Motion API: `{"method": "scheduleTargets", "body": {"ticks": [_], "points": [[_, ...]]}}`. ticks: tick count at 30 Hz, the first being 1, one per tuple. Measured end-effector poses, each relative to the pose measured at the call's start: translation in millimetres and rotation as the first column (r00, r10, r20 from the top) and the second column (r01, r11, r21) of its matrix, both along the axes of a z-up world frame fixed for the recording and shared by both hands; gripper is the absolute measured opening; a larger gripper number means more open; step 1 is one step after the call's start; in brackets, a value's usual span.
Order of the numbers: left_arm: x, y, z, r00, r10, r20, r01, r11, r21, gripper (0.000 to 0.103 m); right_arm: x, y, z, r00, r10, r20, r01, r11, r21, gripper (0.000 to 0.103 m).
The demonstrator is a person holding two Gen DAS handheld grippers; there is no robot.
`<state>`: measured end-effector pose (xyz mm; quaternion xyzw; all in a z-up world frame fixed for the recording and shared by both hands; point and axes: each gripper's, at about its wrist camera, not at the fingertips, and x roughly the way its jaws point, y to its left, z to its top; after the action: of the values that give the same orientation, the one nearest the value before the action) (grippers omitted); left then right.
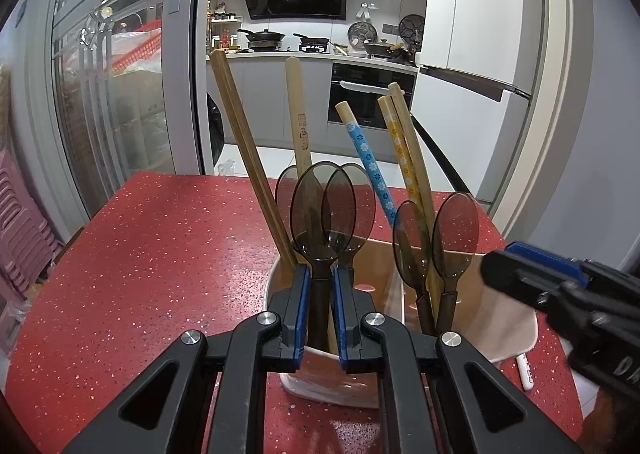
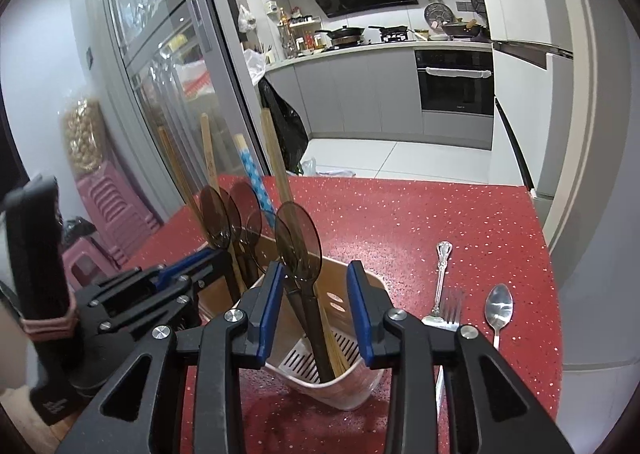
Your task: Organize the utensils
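A white utensil holder (image 1: 276, 278) (image 2: 360, 394) stands on the red table, with brown plastic spoons and chopsticks (image 1: 240, 142) upright in it. My left gripper (image 1: 321, 286) is shut on the handle of one brown plastic spoon (image 1: 316, 214) in the holder's left compartment. My right gripper (image 2: 316, 286) is open around the holder's right compartment, where two brown spoons (image 2: 298, 238) stand; it is empty. It also shows in the left wrist view (image 1: 560, 286). A metal spoon (image 2: 498, 308), a metal fork (image 2: 452, 304) and an ornate metal handle (image 2: 442, 270) lie on the table to the right.
The red speckled table (image 1: 160, 254) ends at a far edge before the kitchen floor. A glass cabinet (image 1: 112, 102) stands to the left, pink stools (image 2: 108, 210) beside it. A small white object (image 1: 525, 372) lies right of the holder.
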<state>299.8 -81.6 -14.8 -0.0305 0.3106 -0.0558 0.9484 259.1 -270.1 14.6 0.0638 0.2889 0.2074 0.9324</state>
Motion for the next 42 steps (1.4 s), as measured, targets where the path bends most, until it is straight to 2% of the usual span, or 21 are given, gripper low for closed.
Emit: {"method": "scheduleTargets", "body": {"ticks": [4,11,19,35,36,37,38,39,42], "points": [[-5,2,4,1.0,0.016,0.01,-0.016,1.0,-0.002,0.037,-8,-9,3,1.0,-0.012,0.004,0.012,1.0,0.02,0.042],[-13,9,13,0.999,0.033,0.025,-0.033,0.999,0.003,0.037,-19,-29,1,0.998,-0.047,-0.043,0.05,0.996,0.07,0.044],[-24,16,16,1.0,0.022,0.02,-0.022,0.999,0.024,0.037,-31,-38,-4,0.994,-0.074,-0.083,0.08,0.994,0.07,0.044],[-55,33,14,1.0,0.007,0.003,-0.007,1.0,0.008,0.037,-60,-31,-4,0.988,-0.095,-0.121,0.104,0.992,0.07,0.045],[-57,35,13,1.0,0.009,-0.001,-0.009,1.0,0.005,0.049,-62,-31,-5,0.988,-0.095,-0.125,0.104,0.992,0.069,0.045],[-59,37,12,1.0,0.017,-0.008,-0.017,1.0,0.004,0.102,-62,-31,-5,0.987,-0.096,-0.128,0.105,0.992,0.068,0.045],[-59,38,12,0.999,0.035,-0.01,-0.035,0.999,0.007,0.103,-64,-30,-6,0.987,-0.097,-0.132,0.107,0.992,0.067,0.045],[-66,41,13,0.997,0.067,0.026,-0.067,0.998,0.007,0.103,-66,-30,-7,0.986,-0.098,-0.138,0.108,0.992,0.064,0.045],[-72,46,14,0.998,0.051,0.025,-0.051,0.999,0.01,0.103,-71,-28,-8,0.984,-0.104,-0.144,0.114,0.992,0.059,0.045]]}}
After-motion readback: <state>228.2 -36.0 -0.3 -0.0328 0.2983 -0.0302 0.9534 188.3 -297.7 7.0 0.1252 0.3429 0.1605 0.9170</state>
